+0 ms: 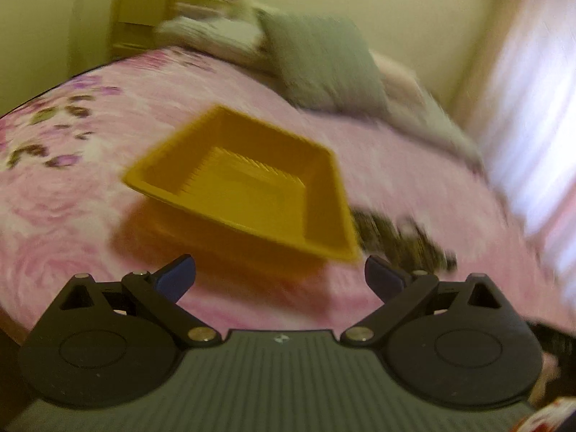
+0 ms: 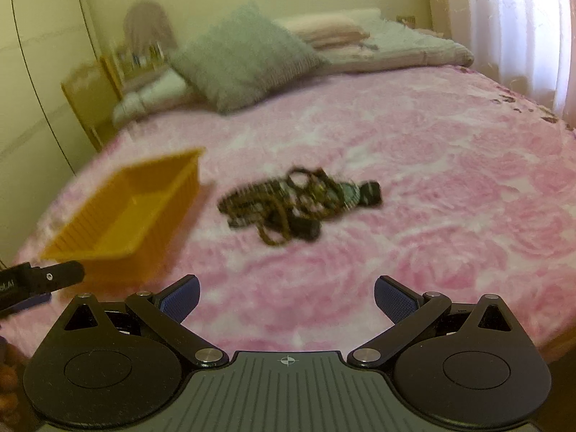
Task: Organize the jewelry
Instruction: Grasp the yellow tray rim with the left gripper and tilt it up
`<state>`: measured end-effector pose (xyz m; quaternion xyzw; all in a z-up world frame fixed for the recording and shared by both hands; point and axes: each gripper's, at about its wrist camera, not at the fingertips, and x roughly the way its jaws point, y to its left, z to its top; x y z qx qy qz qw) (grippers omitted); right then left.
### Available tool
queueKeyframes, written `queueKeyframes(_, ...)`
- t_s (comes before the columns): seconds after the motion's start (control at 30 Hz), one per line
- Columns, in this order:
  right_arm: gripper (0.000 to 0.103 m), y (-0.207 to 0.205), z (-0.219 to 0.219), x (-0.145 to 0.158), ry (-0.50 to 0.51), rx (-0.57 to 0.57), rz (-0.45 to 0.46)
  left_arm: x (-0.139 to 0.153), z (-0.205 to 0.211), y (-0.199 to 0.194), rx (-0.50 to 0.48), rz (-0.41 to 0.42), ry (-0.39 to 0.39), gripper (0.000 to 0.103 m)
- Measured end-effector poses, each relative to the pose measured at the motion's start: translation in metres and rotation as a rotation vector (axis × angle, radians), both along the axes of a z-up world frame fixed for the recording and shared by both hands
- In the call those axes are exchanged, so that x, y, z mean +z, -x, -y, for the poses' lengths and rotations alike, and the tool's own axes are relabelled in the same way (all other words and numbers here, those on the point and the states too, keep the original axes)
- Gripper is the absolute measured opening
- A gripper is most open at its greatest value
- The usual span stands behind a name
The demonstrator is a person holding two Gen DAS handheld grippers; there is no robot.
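A blurred, dark, tangled jewelry heap [image 2: 300,205] is lying on the pink floral bedspread [image 2: 432,180] beside a ribbed square yellow plastic tray [image 1: 244,187]; the left gripper [image 1: 280,277] and right gripper [image 2: 287,297] are both gaping wide, empty.

Yellow tray [image 1: 244,180], pink floral bedspread [image 2: 414,180]

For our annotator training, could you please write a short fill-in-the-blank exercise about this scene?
1. The yellow tray holds ____ pieces of jewelry.
2. The jewelry pile lies on the ____ bedspread.
3. Both the left gripper and the right gripper are ____.

Missing words: no; pink; open
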<state>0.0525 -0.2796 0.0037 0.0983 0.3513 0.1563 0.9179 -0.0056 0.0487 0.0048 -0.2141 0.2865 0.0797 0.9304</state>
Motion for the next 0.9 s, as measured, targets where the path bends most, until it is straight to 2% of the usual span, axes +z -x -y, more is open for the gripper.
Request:
queueKeyframes(0.13, 0.102, -0.006, -0.006, -0.002, 0.012, 0.014, 0.053, -0.004, -0.041, 0.002, 0.173, 0.071, 0.071, 0.097)
queueKeyframes(0.23, 0.102, -0.015, -0.011, -0.004, -0.002, 0.004, 0.049, -0.011, -0.069, -0.005, 0.245, 0.086, 0.132, 0.095)
queueKeyframes(0.4, 0.102, -0.030, -0.015, -0.011, -0.021, -0.014, 0.040, -0.031, -0.096, -0.019, 0.327, 0.117, 0.250, 0.079)
queueKeyframes(0.53, 0.102, -0.043, -0.022, -0.017, 0.009, -0.034, 0.039, -0.046, -0.105, -0.031, 0.343, 0.140, 0.297, 0.067)
queueKeyframes(0.6, 0.102, -0.049, -0.025, -0.020, 0.016, -0.034, 0.035, -0.052, -0.108, -0.037, 0.343, 0.139, 0.309, 0.054)
queueKeyframes(0.77, 0.102, -0.062, -0.031, -0.031, 0.035, -0.035, 0.013, -0.058, -0.112, -0.048, 0.344, 0.144, 0.310, 0.033)
queueKeyframes(0.9, 0.102, -0.069, -0.034, -0.038, 0.044, -0.031, -0.010, -0.061, -0.114, -0.052, 0.347, 0.142, 0.310, 0.022)
